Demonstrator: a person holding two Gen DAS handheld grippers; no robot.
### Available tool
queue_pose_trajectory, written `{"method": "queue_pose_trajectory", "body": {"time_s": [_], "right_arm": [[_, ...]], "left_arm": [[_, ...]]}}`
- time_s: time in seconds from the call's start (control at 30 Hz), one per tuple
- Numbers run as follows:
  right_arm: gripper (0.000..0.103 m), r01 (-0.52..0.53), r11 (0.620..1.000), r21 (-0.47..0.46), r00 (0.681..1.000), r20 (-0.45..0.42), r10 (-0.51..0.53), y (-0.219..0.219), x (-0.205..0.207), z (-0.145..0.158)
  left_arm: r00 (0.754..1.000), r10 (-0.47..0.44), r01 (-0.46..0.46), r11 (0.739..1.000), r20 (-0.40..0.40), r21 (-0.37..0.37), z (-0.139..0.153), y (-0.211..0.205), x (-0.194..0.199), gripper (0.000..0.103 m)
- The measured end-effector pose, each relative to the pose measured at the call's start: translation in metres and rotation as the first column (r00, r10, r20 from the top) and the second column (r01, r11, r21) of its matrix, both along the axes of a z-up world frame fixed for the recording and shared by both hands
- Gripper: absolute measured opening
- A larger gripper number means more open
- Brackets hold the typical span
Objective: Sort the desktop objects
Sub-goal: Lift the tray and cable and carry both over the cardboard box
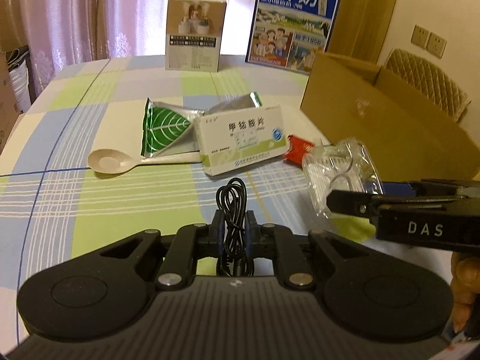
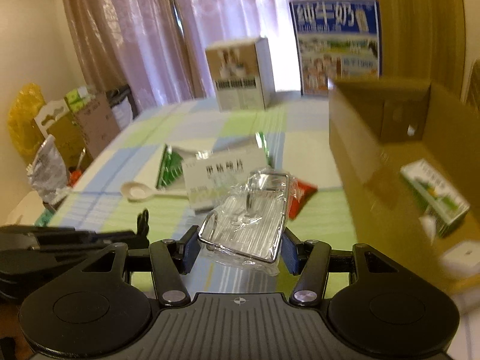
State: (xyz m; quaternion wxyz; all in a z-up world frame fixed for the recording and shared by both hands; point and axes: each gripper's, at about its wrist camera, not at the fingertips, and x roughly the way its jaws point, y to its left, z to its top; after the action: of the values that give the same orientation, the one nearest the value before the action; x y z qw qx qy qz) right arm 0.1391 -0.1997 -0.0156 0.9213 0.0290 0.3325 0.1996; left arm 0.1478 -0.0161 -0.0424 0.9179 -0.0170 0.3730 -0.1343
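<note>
My left gripper (image 1: 234,222) is shut on a coiled black cable (image 1: 233,210), held above the checked tablecloth. My right gripper (image 2: 240,240) is shut on a clear plastic packet (image 2: 252,219); it shows in the left wrist view (image 1: 339,177) at the right, held near the open cardboard box (image 1: 390,126). On the table lie a white medicine box (image 1: 240,141), a green-and-silver foil pouch (image 1: 168,129), a beige spoon (image 1: 111,162) and a red wrapper (image 1: 298,150). The right wrist view is blurred.
The cardboard box (image 2: 375,114) holds a green-and-white carton (image 2: 435,198) and a white item (image 2: 459,258). A tan product box (image 1: 195,33) and a blue milk carton (image 1: 294,21) stand at the table's far edge. Bags and boxes (image 2: 60,138) sit beyond the table's left side.
</note>
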Motion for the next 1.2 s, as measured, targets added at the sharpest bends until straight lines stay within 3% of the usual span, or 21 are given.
{"method": "queue_pose_trajectory", "body": {"time_s": [0.23,0.53,0.9,1.2], "right_arm": [[0.053,0.050,0.999,0.008,0.995,0.084,-0.051,-0.035,-0.023,0.049],[0.053,0.182,0.983,-0.024,0.977,0.121,-0.178,-0.112,-0.036,0.090],[0.053,0.257,0.966,-0.037,0.963,0.097,-0.253,-0.187,-0.025,0.099],[0.053,0.269,0.963,-0.018,0.960,0.084,-0.266,-0.218,-0.017,0.095]], "left_arm": [[1.000,0.011,-0.009,0.998,0.030,-0.060,0.038,-0.017,-0.024,0.010],[0.994,-0.091,0.097,0.989,0.060,-0.111,0.076,-0.082,-0.042,0.010],[0.970,-0.214,0.229,0.963,0.114,-0.144,0.119,-0.169,-0.039,0.010],[0.958,-0.261,0.278,0.948,0.120,-0.154,0.129,-0.208,-0.021,0.010]]}}
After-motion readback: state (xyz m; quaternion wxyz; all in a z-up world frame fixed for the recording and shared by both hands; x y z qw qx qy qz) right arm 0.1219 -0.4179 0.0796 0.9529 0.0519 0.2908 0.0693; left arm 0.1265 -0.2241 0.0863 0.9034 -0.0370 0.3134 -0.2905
